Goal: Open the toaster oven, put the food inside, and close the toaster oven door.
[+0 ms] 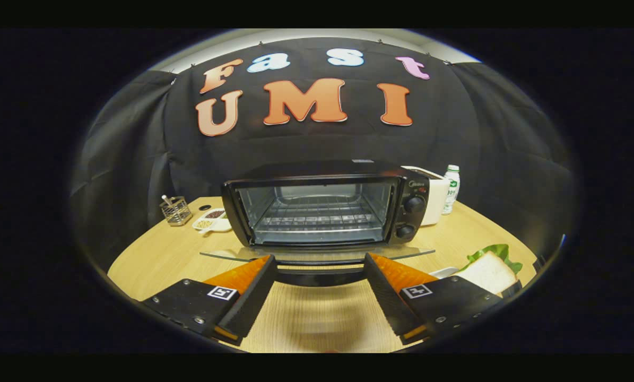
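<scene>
Gripper [317, 261] fingers spread wide, gripping nothing, either side of door handle [319, 276]. Toaster oven [327, 209] door [317, 253] dropped flat. Sandwich [491, 271] by right finger.

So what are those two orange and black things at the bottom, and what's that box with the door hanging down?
Those are the two fingers of a hand-held gripper; a person carries it, and the camera rides on it, looking forward. The fingers are spread open and hold nothing. Between their tips is the dark handle of the glass door, folded down flat. It belongs to the black toaster oven on the round wooden table, showing its wire rack. Beside the right finger lies a slice of white bread with green lettuce.
</scene>
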`<state>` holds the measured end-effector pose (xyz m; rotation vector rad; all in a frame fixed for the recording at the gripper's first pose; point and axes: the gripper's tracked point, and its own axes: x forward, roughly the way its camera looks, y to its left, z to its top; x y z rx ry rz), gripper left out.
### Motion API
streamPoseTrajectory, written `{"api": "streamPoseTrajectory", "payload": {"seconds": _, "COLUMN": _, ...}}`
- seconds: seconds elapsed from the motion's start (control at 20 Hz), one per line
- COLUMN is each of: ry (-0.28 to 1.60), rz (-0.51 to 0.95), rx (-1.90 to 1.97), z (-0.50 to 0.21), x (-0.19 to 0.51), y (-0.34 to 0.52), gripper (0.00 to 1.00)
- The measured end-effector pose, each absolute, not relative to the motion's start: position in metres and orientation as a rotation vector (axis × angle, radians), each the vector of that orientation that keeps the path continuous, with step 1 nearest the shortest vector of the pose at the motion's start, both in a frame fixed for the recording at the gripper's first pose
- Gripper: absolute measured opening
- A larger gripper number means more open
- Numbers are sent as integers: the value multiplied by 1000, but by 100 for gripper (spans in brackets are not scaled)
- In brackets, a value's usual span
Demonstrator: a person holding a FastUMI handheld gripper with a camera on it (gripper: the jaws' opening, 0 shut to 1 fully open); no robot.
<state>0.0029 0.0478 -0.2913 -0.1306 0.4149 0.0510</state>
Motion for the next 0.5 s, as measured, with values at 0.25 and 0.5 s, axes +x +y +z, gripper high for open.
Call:
{"api": "streamPoseTrajectory", "payload": {"seconds": 0.25, "ry": 428, "rz": 50, "rx": -149, "z": -316, "x": -12, "y": 45, "gripper": 97}}
{"api": "streamPoseTrajectory", "payload": {"seconds": 0.5, "ry": 466, "rz": 30, "rx": -145, "z": -344, "x": -22, "y": 36, "gripper": 98}}
